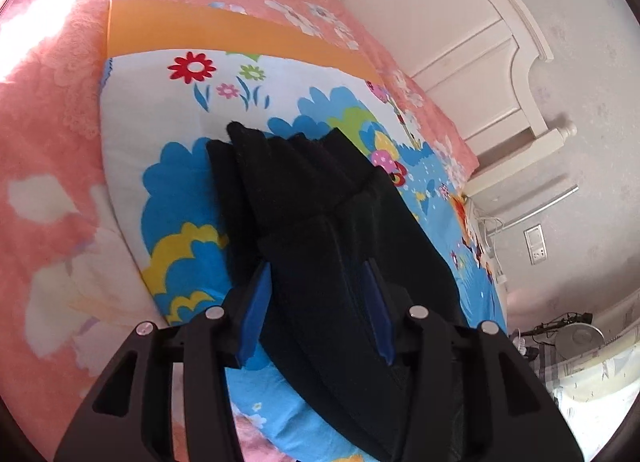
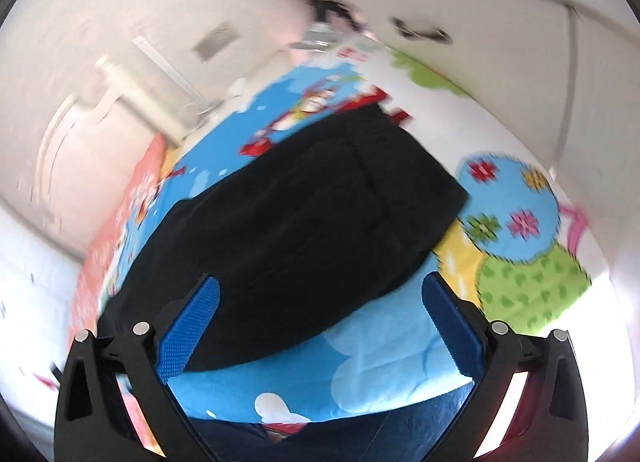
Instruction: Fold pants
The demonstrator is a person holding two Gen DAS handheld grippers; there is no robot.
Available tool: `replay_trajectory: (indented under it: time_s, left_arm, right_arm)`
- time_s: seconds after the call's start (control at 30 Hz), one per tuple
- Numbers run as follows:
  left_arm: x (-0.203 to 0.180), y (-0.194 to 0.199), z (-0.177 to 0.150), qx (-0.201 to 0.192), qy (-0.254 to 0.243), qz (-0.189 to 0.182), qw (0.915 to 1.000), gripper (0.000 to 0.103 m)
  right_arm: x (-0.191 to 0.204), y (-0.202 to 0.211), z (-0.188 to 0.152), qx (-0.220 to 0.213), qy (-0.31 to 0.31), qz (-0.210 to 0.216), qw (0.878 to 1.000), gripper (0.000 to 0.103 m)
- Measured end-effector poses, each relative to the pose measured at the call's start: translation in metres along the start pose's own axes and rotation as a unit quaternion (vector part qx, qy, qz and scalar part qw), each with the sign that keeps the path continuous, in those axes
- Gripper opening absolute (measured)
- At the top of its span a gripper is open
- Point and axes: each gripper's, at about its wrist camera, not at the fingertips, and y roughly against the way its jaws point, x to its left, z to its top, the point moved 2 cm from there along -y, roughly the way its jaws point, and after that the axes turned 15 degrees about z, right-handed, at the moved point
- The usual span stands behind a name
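The black pants (image 1: 304, 222) lie folded on the cartoon sheet (image 1: 176, 222), which covers the middle of the bed; a pink floral blanket (image 1: 48, 134) borders that sheet on the side away from the headboard (image 1: 460, 62).

Left gripper (image 1: 318, 286): its jaws stand partly closed around a thick fold of the pants, with dark cloth filling the gap between the blue pads (image 1: 256, 302). Whether the pads actually press the cloth cannot be told, since black fabric hides the contact line.

Right gripper (image 2: 320, 290): its jaws are spread wide, holding nothing. The pads (image 2: 192, 326) flank the near edge of the pants (image 2: 304, 230) without touching it. This view is blurred.

An orange board (image 1: 224, 34) lies on the blanket beyond the sheet.
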Motion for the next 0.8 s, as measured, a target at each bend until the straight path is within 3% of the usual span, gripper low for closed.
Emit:
replay_trajectory:
  time_s: [0.1, 0.13, 0.27, 0.3, 0.33, 0.4, 0.53, 0.67, 0.8]
  left_arm:
    - [-0.003, -0.001, -0.002, 0.005, -0.006, -0.009, 0.9999, 0.023]
    - [-0.003, 0.000, -0.002, 0.004, -0.010, -0.009, 0.9999, 0.022]
    - [-0.006, -0.001, -0.001, 0.004, -0.018, -0.014, 0.9997, 0.025]
    - [-0.006, -0.002, -0.002, 0.007, -0.017, -0.019, 0.9997, 0.033]
    - [-0.007, -0.004, -0.003, 0.014, -0.019, -0.026, 0.9994, 0.034]
    - [-0.011, -0.005, -0.005, 0.013, -0.034, -0.022, 0.9991, 0.034]
    - [-0.011, -0.006, -0.006, 0.022, -0.033, -0.035, 0.9986, 0.034]
    - [-0.002, -0.001, -0.001, 0.032, -0.003, -0.073, 0.9968, 0.034]
    - [-0.001, 0.005, -0.010, 0.053, 0.005, -0.085, 0.9950, 0.039]
  right_arm:
    - [-0.013, -0.003, 0.005, -0.011, -0.021, -0.007, 1.000, 0.089]
    - [-0.017, -0.004, 0.008, -0.018, -0.025, -0.005, 1.000, 0.084]
    - [-0.027, -0.014, 0.018, -0.013, -0.047, 0.012, 0.999, 0.072]
    - [-0.029, -0.015, 0.018, -0.009, -0.054, 0.014, 0.998, 0.063]
    - [-0.031, -0.014, 0.018, -0.006, -0.057, 0.013, 0.998, 0.058]
    - [-0.028, -0.017, 0.018, -0.005, -0.046, 0.008, 0.999, 0.055]
    - [-0.036, -0.016, 0.021, -0.008, -0.054, 0.013, 0.998, 0.038]
    - [-0.027, -0.012, 0.020, -0.009, -0.025, 0.000, 1.000, 0.032]
    - [-0.006, -0.007, 0.020, -0.010, 0.020, -0.019, 1.000, 0.029]
